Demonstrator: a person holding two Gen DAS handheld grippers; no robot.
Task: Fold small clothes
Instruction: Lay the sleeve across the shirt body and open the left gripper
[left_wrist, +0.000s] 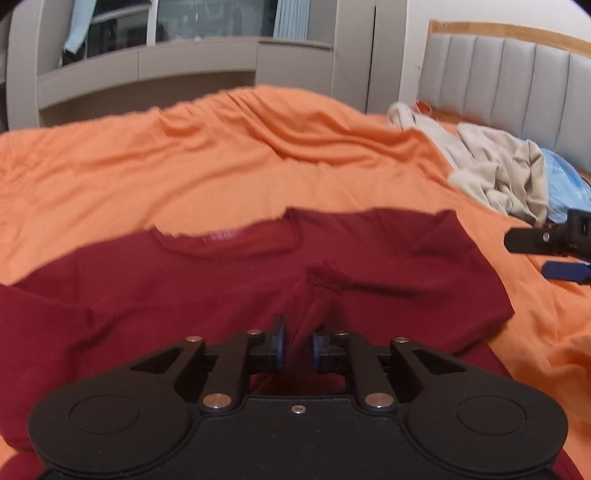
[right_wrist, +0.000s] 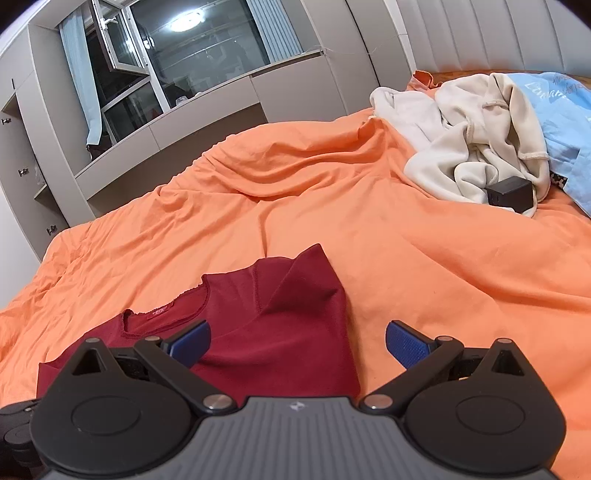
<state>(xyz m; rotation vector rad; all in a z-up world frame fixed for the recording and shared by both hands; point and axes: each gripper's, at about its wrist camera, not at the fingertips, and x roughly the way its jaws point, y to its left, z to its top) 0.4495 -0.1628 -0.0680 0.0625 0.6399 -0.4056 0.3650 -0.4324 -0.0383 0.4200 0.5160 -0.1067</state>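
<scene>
We're pinching a bunched fold of the red shirt (left_wrist: 221, 280) w/ left gripper (left_wrist: 297, 345); right gripper (right_wrist: 297, 341) hanging spread over its near sleeve edge.

Home bedroom. Bed covered by a wrinkled orange cotton sheet (right_wrist: 295, 206), grey padded headboard with vertical channels and a wood top rail (left_wrist: 517, 81) at its far right edge. Grey built-in wardrobe wall (right_wrist: 207, 107) framing a dark window (night outside) with pale blue curtains (right_wrist: 79, 74). Crumpled beige garments (right_wrist: 476, 136) near the headboard corner.
</scene>
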